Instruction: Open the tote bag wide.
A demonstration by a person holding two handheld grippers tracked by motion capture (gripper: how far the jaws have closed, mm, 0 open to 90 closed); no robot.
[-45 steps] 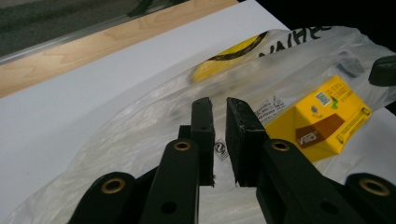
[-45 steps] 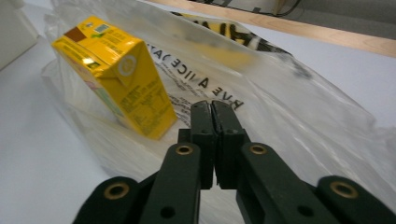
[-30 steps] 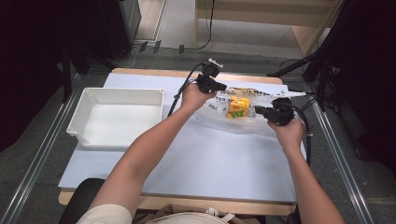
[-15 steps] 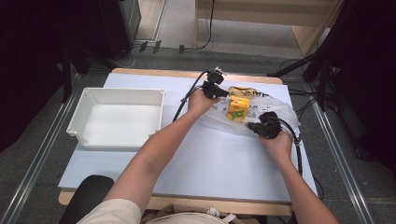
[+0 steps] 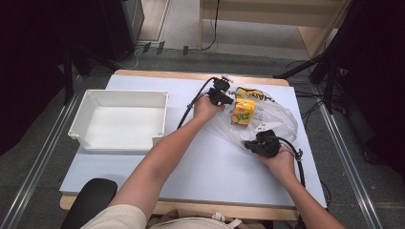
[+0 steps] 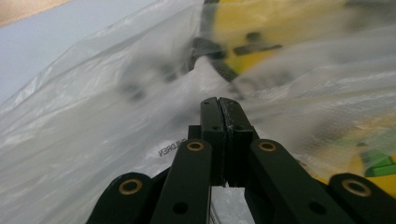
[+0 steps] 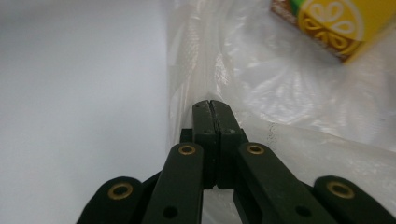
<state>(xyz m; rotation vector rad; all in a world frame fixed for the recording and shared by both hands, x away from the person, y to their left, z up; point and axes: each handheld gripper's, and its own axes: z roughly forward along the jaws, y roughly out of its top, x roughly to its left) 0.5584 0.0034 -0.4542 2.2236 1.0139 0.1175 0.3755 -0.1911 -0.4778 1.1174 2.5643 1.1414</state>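
Note:
A clear plastic bag (image 5: 277, 121) lies on the pale blue table (image 5: 210, 167) at the back right. Inside it sit a yellow juice carton (image 5: 242, 112) and a yellow packet (image 5: 253, 94). My left gripper (image 5: 228, 98) is at the bag's far left edge, jaws shut with the film pinched between them. My right gripper (image 5: 248, 144) is at the bag's near edge, also shut on the film. In the left gripper view the left gripper (image 6: 218, 100) faces crumpled bag film (image 6: 93, 116) and the packet (image 6: 280, 28). In the right gripper view the right gripper (image 7: 210, 102) grips the bag's edge (image 7: 280, 84), the carton (image 7: 336, 23) beyond.
A white tray (image 5: 119, 95) with nothing in it stands on the left half of the table. A black cable (image 5: 191, 102) trails from the left gripper across the table. Bare table surface (image 7: 70, 93) stretches beside the right gripper.
Both hands have come down toward the table. The right hand has pulled toward the near side, stretching the bag out between the two grippers. Both jaws stay shut.

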